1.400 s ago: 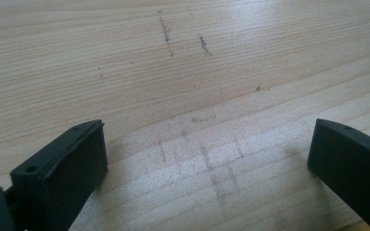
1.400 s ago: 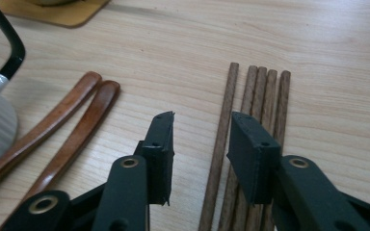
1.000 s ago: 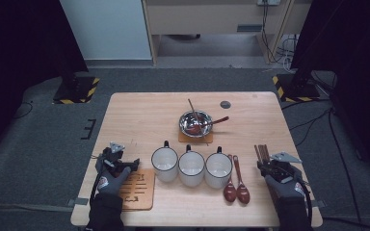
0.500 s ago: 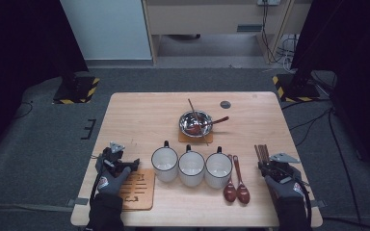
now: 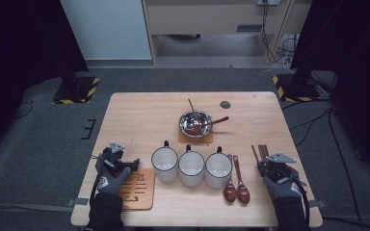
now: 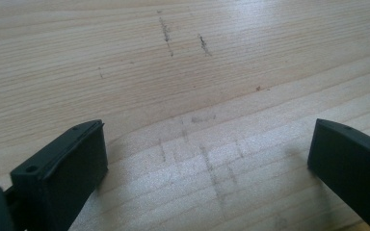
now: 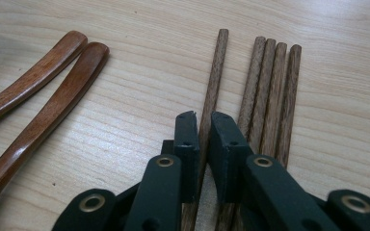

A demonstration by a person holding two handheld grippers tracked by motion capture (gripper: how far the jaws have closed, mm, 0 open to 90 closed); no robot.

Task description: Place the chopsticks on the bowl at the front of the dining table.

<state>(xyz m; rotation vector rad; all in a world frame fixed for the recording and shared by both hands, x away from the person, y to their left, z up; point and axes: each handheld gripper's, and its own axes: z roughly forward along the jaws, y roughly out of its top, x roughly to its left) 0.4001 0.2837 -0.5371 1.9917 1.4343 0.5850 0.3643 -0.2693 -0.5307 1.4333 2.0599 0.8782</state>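
While right gripper (image 7: pixel 203 126) clamps single chopstick (image 7: pixel 214 77), left gripper (image 6: pixel 207 159) gapes; bowl (image 5: pixel 195 123) holds spoon (image 5: pixel 212 121); mugs (image 5: pixel 191 167) empty.

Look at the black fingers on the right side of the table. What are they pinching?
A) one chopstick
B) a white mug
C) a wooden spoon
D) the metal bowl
A. In the right gripper view, the right gripper has its fingers closed on one chopstick, which lies a little apart from the four other chopsticks beside it; the wooden spoons lie off to the side, untouched.
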